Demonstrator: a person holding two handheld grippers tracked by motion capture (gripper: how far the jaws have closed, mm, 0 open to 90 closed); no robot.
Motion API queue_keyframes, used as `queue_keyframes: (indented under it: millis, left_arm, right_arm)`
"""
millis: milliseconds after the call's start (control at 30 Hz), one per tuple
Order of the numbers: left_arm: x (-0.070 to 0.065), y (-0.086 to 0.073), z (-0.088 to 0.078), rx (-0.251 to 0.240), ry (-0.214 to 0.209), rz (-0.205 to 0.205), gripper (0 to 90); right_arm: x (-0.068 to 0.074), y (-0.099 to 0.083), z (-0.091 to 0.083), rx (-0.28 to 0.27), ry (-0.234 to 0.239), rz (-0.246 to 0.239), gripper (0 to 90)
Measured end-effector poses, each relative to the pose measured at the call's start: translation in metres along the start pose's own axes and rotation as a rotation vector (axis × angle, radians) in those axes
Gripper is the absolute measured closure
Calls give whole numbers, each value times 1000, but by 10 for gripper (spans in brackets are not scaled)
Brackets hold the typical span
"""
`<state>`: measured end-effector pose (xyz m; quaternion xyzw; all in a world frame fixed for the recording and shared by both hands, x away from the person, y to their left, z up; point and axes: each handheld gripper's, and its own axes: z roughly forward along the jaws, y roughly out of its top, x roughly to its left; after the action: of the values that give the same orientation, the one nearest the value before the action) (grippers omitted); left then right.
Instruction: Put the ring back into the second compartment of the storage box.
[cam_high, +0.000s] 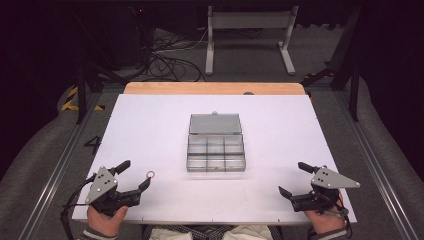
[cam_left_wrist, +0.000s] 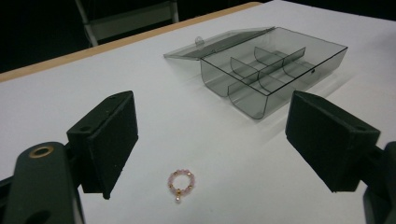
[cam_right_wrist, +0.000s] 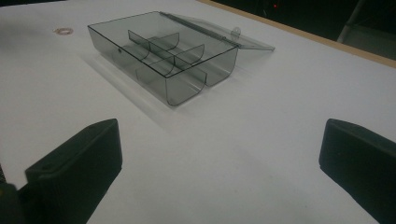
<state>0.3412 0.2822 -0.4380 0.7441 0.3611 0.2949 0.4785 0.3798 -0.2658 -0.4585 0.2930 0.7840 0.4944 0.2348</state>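
From my station, the white table (cam_high: 150, 125) lies bare on either side of the smoke-grey compartment box (cam_high: 216, 152) at its middle, so I can pass on both flanks. The box's open lid (cam_high: 215, 123) lies flat behind it and takes up the ground there. My left gripper (cam_high: 135, 176) has its jaws spread wide, with the small pink bead ring (cam_left_wrist: 180, 183) on the table between them, well apart from the box. My right gripper (cam_high: 296, 179), jaws also wide, faces open table up to the box.

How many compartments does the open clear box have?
6, in two rows of three inside the clear box: three in the row next to the open lid, three in the row nearer the person. All look empty.
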Motion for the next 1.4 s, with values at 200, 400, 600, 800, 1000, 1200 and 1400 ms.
queue_keyframes:
  millis: [200, 400, 600, 800, 1000, 1200, 1400]
  left_arm:
    - [0, 0, 0, -5, 2, 5, 178]
    - [1, 1, -1, -5, 4, 7, 182]
    - [2, 2, -1, -6, 5, 10, 185]
    - [2, 2, -1, -3, -1, 4, 188]
    - [4, 6, 0, 2, 8, 14, 193]
    - [9, 10, 2, 4, 6, 0, 194]
    - [14, 12, 4, 12, 4, -10, 201]
  right_arm:
    - [1, 0, 0, -6, 13, 3, 2]
    - [1, 0, 1, 0, 17, 1, 4]
    - [1, 0, 1, 2, 15, 5, 6]
    - [1, 0, 1, 2, 17, 2, 6]
    - [1, -1, 2, 4, 20, 4, 6]
    - [1, -1, 3, 9, 20, 5, 6]
    - [2, -1, 4, 12, 21, 6, 6]
